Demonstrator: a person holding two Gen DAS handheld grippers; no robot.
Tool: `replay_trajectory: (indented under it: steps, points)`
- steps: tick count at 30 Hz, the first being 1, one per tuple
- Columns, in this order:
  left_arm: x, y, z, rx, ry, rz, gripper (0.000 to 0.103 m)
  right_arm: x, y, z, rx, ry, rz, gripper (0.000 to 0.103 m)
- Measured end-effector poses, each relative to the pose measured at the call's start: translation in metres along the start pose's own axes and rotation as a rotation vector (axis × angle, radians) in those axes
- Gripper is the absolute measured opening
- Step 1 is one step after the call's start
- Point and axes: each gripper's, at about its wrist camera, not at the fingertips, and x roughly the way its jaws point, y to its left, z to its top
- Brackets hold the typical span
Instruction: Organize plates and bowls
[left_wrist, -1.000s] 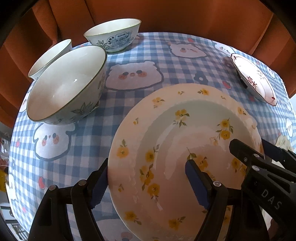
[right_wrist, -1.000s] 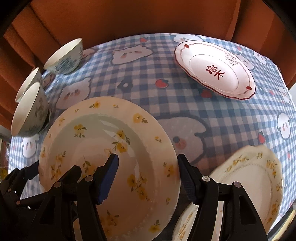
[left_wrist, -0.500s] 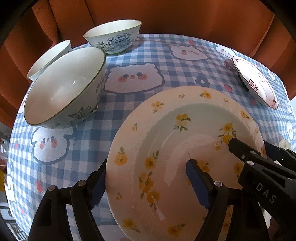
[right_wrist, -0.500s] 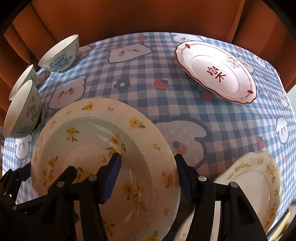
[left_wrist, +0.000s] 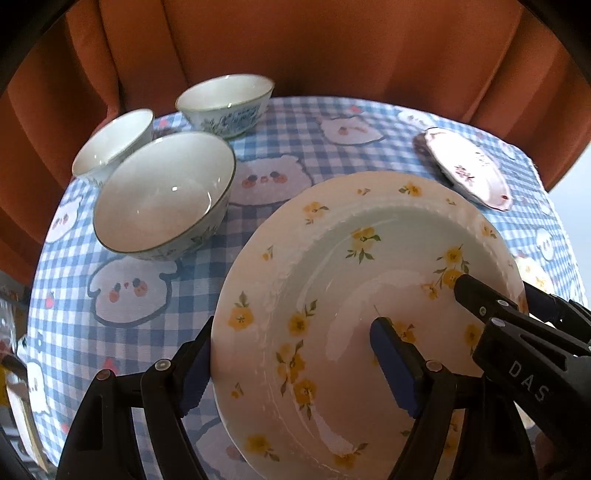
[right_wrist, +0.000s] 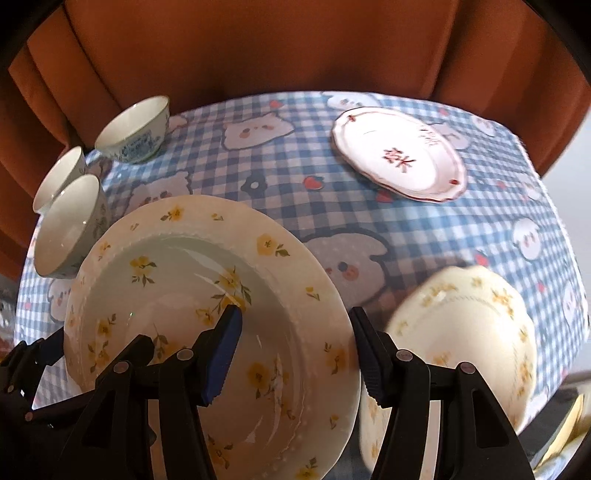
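While both grippers hold it, the round white plate with yellow flowers is off the checked tablecloth.
Left gripper and right gripper each pinch its rim; three white bowls sit left of it.

I was in what looked like a home dining corner. The worktop wore a blue-and-white checked cloth printed with cartoon bears, an orange upholstered seat back curved close behind it, and everyday crockery stood about: flowered plates and small rice bowls.
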Motion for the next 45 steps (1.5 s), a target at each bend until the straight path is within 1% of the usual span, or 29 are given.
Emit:
replay_trajectory:
  steps: [3,8,16,22,31,38,45]
  points:
    - [-0.01,-0.006,-0.003,0.008,-0.019,-0.001,0.08,-0.013,-0.006,-0.008,0.022,-0.018,-0.003,0.063]
    - [-0.02,-0.026,-0.012,-0.005,-0.034,0.003,0.08,-0.029,-0.025,-0.016,0.019,-0.04,0.011,0.063]
    - [-0.028,-0.078,-0.026,-0.025,-0.02,0.007,0.08,-0.038,-0.073,-0.025,0.007,-0.022,0.028,0.063]
    - [-0.029,-0.122,-0.028,-0.026,-0.027,0.017,0.08,-0.041,-0.113,-0.026,-0.007,-0.016,0.033,0.063]
    - [-0.02,-0.176,-0.028,-0.034,-0.029,0.007,0.08,-0.04,-0.175,-0.025,-0.008,-0.019,0.035,0.063]
    - [-0.003,-0.217,-0.031,-0.044,-0.002,-0.012,0.08,-0.031,-0.217,-0.027,-0.007,-0.003,0.022,0.063]
    - [0.015,-0.244,-0.032,-0.046,0.033,-0.023,0.08,-0.017,-0.25,-0.029,-0.004,0.021,0.007,0.063]
